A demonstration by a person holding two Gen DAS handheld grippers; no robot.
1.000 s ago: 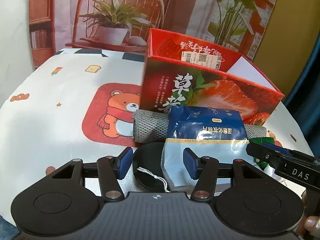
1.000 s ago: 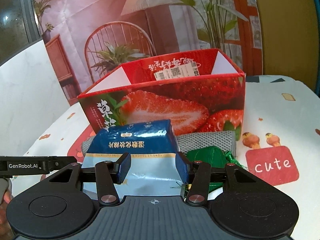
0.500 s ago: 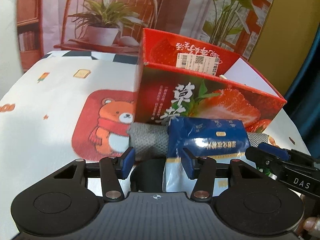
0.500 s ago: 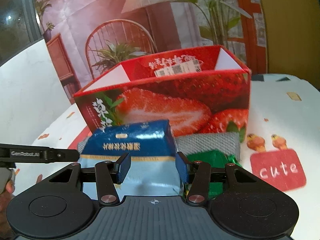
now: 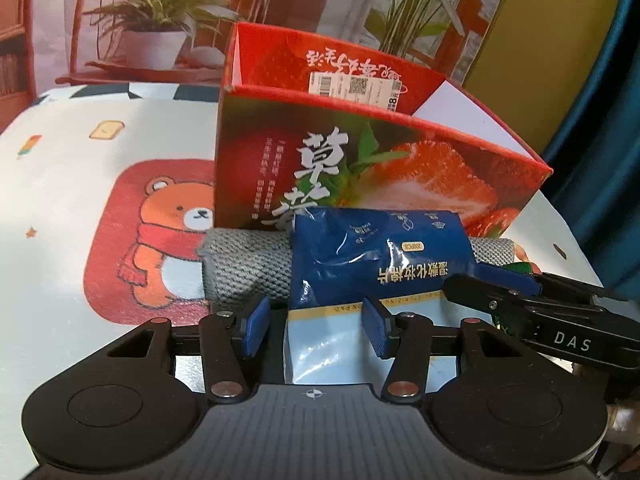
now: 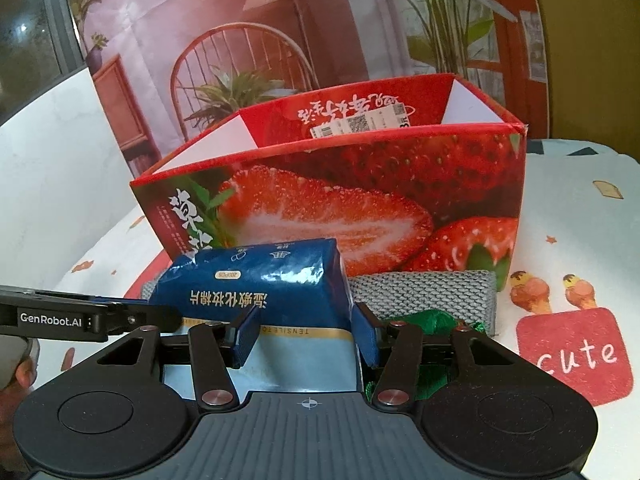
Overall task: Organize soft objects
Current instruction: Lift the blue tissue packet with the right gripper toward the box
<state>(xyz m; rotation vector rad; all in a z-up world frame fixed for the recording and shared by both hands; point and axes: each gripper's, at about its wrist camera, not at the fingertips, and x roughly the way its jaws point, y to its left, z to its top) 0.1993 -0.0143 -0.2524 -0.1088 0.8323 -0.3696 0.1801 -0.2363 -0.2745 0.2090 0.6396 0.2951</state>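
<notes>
A blue pack of cotton pads lies on a rolled grey knitted cloth in front of the red strawberry box. My left gripper is open and straddles the pack's left edge, with one pad beside the pack and one over it. My right gripper is open over the pack's right part, its right pad close to the pack's edge. A crumpled green foil thing lies just right of the pack. Each gripper's finger shows in the other view, flanking the pack.
The box is open at the top and stands close behind the cloth. The table has a white printed cover with a bear patch and a "cute" patch. A dark round thing lies under the left gripper. A hand shows at the edge.
Both grippers have come forward and down onto the pack, which now fills more of both views. The black round thing with its string has slipped behind the left gripper.
</notes>
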